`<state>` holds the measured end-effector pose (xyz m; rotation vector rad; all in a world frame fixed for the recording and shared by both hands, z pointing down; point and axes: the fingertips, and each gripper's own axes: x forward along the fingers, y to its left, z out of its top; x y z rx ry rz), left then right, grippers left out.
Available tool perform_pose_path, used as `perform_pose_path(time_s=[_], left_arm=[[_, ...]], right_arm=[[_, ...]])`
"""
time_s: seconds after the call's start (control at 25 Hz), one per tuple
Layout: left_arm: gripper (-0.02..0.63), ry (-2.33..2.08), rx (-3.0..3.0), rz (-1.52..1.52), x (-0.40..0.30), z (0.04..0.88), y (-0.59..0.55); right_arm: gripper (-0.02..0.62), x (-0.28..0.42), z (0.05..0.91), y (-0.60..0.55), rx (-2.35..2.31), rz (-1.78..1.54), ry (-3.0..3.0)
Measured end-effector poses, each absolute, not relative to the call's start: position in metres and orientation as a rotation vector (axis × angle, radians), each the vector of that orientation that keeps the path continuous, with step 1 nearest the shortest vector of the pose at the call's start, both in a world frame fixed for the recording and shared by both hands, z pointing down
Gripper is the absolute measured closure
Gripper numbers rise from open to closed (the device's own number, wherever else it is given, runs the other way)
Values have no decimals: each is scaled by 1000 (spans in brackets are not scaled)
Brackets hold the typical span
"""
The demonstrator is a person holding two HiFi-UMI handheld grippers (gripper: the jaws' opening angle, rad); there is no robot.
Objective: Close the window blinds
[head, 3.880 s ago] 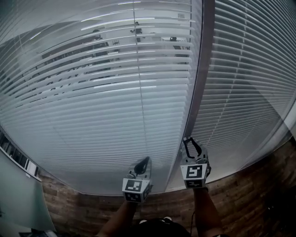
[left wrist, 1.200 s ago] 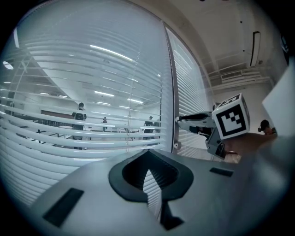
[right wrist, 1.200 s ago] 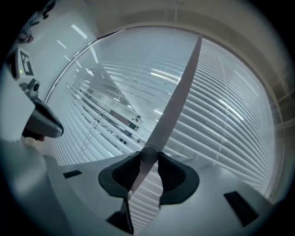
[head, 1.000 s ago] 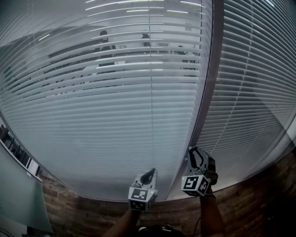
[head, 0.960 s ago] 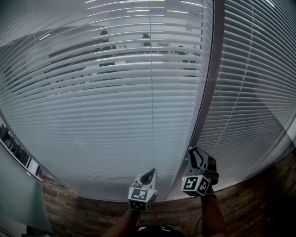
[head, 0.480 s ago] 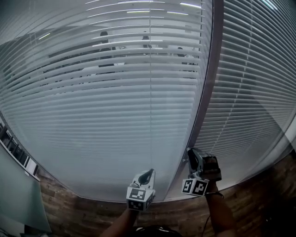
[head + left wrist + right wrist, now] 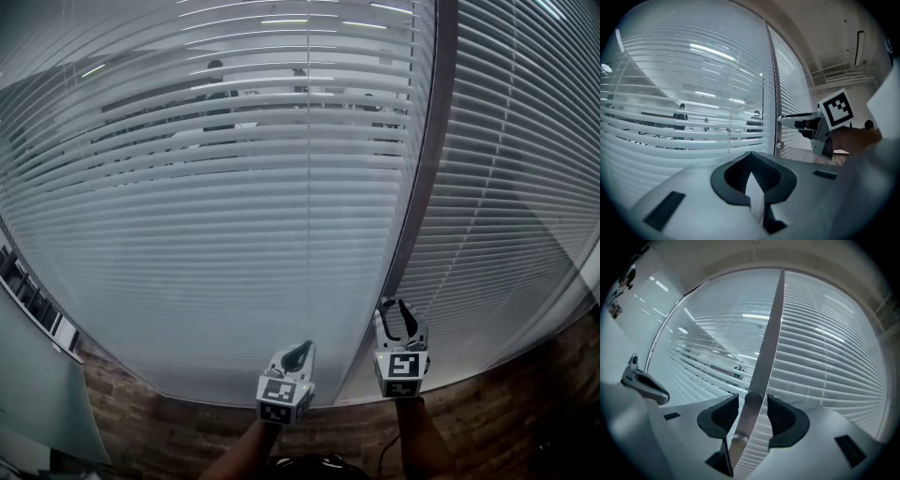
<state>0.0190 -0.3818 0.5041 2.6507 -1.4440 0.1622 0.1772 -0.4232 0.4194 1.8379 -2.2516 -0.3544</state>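
Note:
Two panels of white slatted blinds hang either side of a grey window post (image 7: 427, 169). The left blind (image 7: 206, 234) has its upper slats tilted apart, showing an office beyond; its lower slats and the right blind (image 7: 525, 187) look flat. My right gripper (image 7: 401, 311) points up at the foot of the post. Its jaws are opening, and the thin grey tilt wand (image 7: 745, 423) stands between them with a gap on each side. My left gripper (image 7: 298, 350) is shut and empty, pointing at the left blind.
Dark wood-look flooring (image 7: 525, 403) runs below the blinds. A pale glass partition (image 7: 37, 403) stands at the far left. Through the slats, people (image 7: 680, 110) stand in the lit office. The right gripper (image 7: 787, 120) shows in the left gripper view.
The right gripper has twisted from leaning right to upright, its marker cube now facing me, and its jaws have spread off the wand. The left gripper has barely moved.

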Motion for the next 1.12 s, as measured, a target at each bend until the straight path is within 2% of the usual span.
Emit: perform_pose_path(time_s=[0.2, 0.32, 0.76, 1.12], left_arm=[[606, -1451, 2649, 147, 18, 497, -381], [606, -1456, 2659, 160, 17, 499, -381], [606, -1478, 2647, 145, 9, 502, -380], [606, -1485, 2632, 128, 8, 499, -379]], right_arm=[[425, 178, 414, -425, 1947, -273, -2266], [469, 183, 417, -424, 1989, -254, -2280], [471, 185, 420, -428, 2021, -207, -2271], [472, 174, 418, -426, 1726, -645, -1959]])
